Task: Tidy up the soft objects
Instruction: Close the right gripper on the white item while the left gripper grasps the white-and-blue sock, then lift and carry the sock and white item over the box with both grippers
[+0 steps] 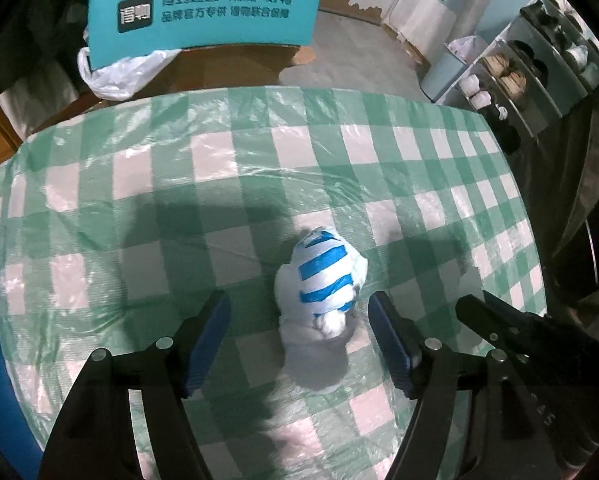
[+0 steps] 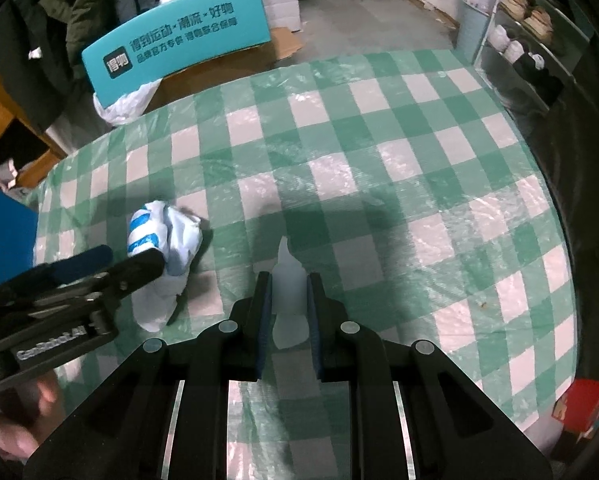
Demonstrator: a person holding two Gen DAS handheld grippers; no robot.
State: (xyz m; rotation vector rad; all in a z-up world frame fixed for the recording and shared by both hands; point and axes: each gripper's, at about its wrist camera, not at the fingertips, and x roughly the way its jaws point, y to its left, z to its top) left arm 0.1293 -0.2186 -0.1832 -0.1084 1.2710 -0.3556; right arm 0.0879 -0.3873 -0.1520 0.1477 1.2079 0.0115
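A crumpled white plastic bag with blue stripes [image 1: 324,276] lies on the green-and-white checked tablecloth [image 1: 219,184]. My left gripper [image 1: 299,312] is open, its blue-padded jaws standing either side of the bag's near end without touching it. The bag also shows in the right wrist view [image 2: 167,236], with the left gripper [image 2: 111,264] over its near part. My right gripper [image 2: 287,284] is shut on a pale white strip of plastic [image 2: 286,268] that sticks out past its fingertips and hangs above the cloth. The right gripper's tip shows in the left wrist view [image 1: 479,312].
A teal box with Chinese print [image 1: 203,12] and a white plastic bag [image 1: 111,76] stand beyond the table's far edge. A shoe rack [image 1: 531,76] stands at the far right. A red object [image 2: 583,408] lies off the table's right edge.
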